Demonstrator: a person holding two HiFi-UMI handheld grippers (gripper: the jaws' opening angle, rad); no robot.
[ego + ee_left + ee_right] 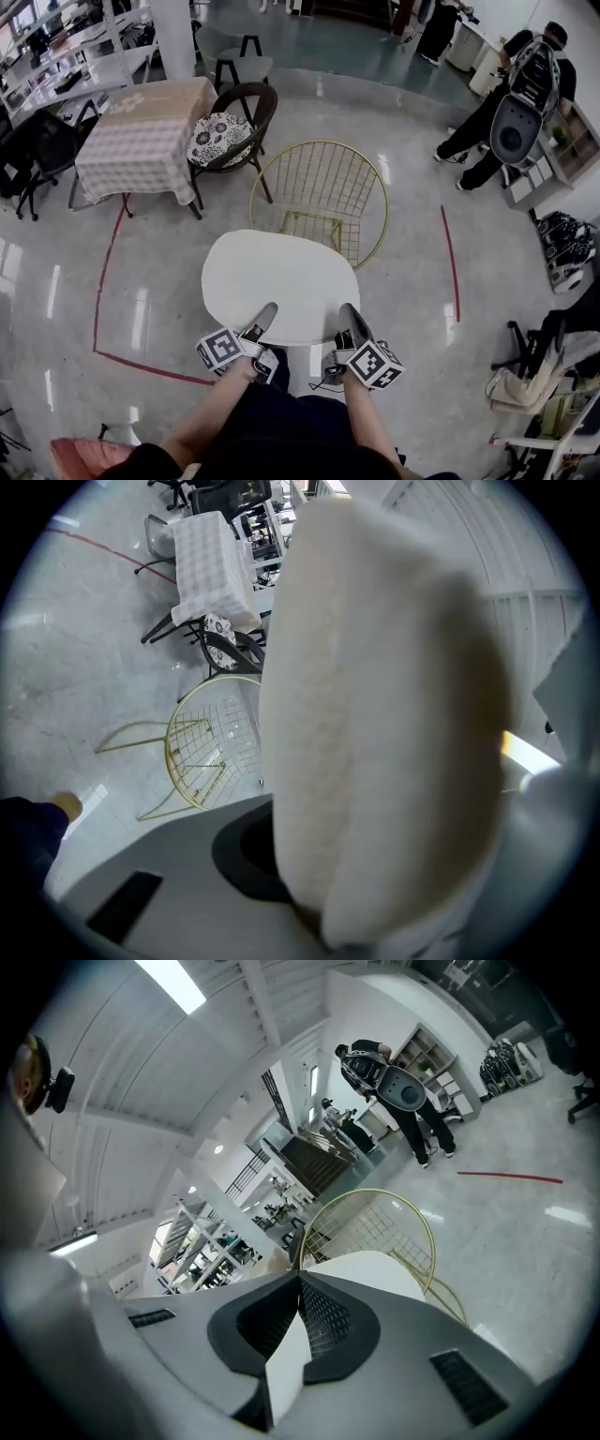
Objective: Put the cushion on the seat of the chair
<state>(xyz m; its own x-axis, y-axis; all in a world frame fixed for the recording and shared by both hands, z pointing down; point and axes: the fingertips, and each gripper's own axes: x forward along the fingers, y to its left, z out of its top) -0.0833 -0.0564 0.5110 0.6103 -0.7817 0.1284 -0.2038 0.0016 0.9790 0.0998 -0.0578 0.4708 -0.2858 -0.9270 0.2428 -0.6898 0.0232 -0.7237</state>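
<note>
A flat white cushion (279, 279) hangs level in front of me, held by its near edge. My left gripper (265, 315) is shut on the cushion's near left edge, and my right gripper (349, 316) is shut on its near right edge. Just beyond the cushion stands the gold wire chair (323, 192), its seat bare. In the left gripper view the cushion (375, 714) fills the middle, with the chair (206, 752) to its left. In the right gripper view a thin fold of cushion (284, 1372) sits pinched in my right gripper (298, 1312), the chair (384, 1218) ahead.
A table with a checked cloth (141, 136) stands at the far left, beside a dark chair with a patterned cushion (225, 136). A person (506, 112) bends at the far right. Red floor tape (450, 262) runs right of the gold chair. Office chairs (37, 150) line the left edge.
</note>
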